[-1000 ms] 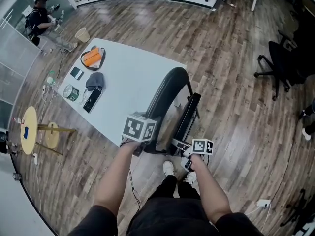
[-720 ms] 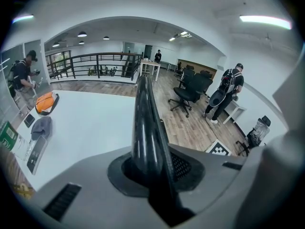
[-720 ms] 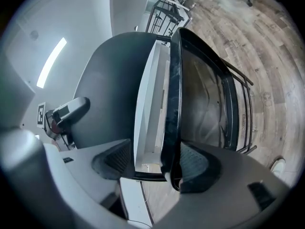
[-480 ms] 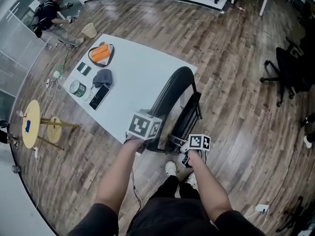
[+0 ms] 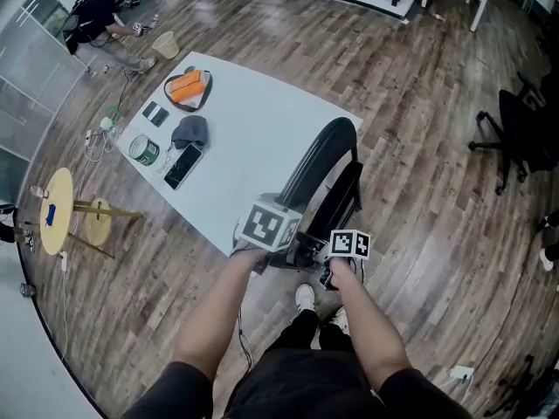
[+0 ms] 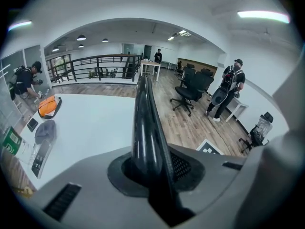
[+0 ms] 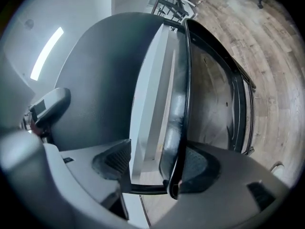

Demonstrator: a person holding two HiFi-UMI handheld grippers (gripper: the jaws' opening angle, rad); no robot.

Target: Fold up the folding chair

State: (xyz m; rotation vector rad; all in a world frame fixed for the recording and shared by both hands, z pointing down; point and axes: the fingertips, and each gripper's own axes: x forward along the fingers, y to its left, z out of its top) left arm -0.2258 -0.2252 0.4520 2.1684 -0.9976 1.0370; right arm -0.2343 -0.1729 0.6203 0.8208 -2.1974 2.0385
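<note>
Folding chair [image 5: 321,157] stands beside table [image 5: 253,138] edge, wood floor [image 5: 437,147] at right

Dark sleeves [image 5: 170,391], black trousers [image 5: 301,365], white shoes [image 5: 303,298], grey left tongs [image 6: 155,168], grey right tongs [image 7: 157,163]

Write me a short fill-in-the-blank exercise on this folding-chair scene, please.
The left tool is shut on the folding chair, which is ____ in colour.
The chair stands beside a white ____.
The floor is made of ____ planks.
Missing words: black; table; wooden.
</note>
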